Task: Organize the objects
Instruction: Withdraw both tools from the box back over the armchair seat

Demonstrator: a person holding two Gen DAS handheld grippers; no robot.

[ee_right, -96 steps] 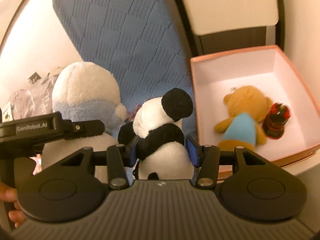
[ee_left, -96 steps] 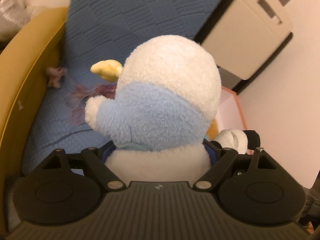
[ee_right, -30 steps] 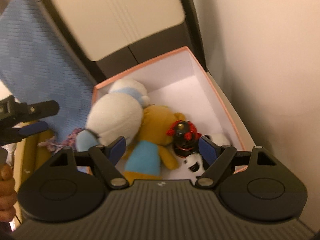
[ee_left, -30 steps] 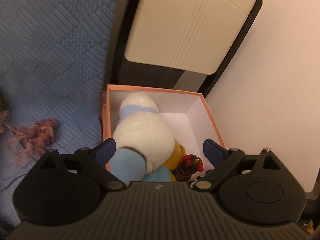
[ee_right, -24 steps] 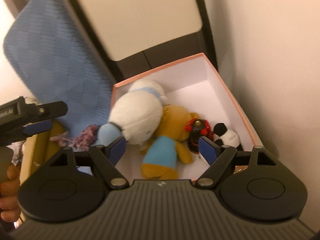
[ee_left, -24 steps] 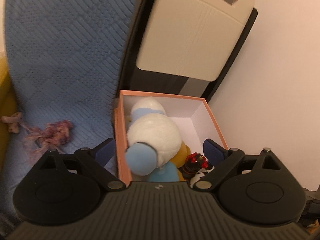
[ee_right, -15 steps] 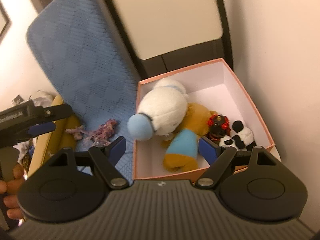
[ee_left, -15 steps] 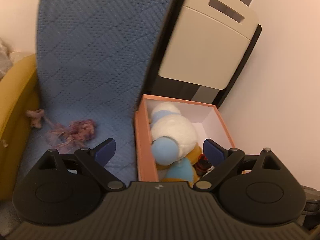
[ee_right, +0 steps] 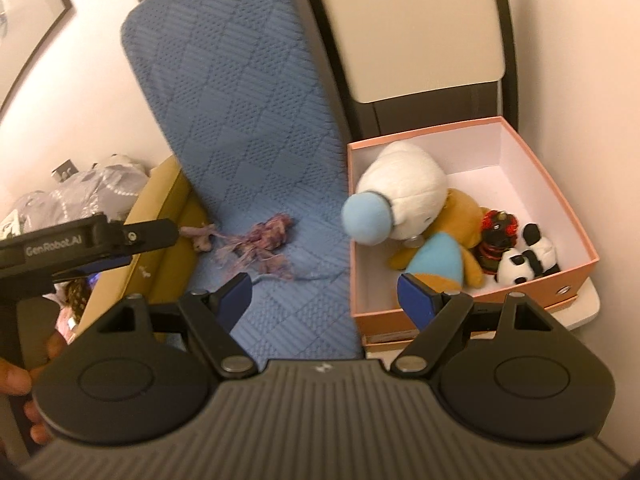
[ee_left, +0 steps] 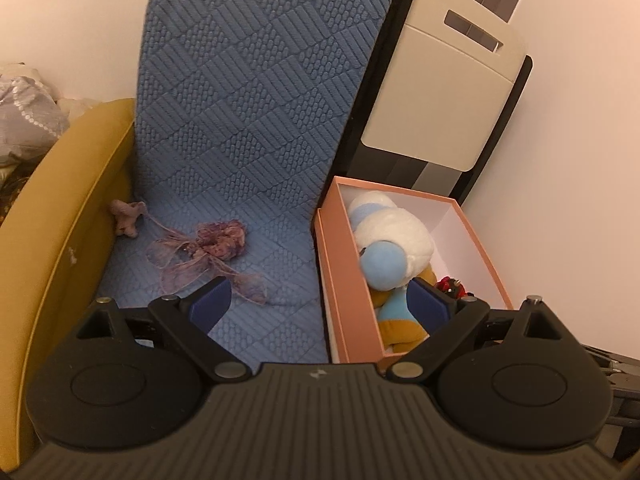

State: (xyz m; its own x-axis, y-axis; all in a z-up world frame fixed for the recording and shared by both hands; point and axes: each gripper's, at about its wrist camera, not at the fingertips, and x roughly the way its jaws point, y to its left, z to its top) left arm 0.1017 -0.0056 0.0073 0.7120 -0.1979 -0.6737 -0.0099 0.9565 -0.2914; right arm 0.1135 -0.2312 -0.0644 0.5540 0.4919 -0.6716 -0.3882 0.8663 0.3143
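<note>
A pink box stands to the right of a blue padded seat. In it lie a white and blue plush, a brown bear, a small red and black toy and a small panda. A purple ribbon bundle and a small mauve plush lie on the seat. My left gripper is open and empty above the seat's front, by the box's left wall. My right gripper is open and empty, also above the seat front. The left gripper's body shows at the right wrist view's left.
A cream and black cabinet stands behind the box against the wall. A mustard armrest runs along the seat's left side, with silver-grey fabric beyond it. The ribbon bundle also shows in the right wrist view.
Both grippers have let go of the white-blue plush and the panda, which now lie in the box. Both grippers have pulled back and left, so the seat fills more of each view.
</note>
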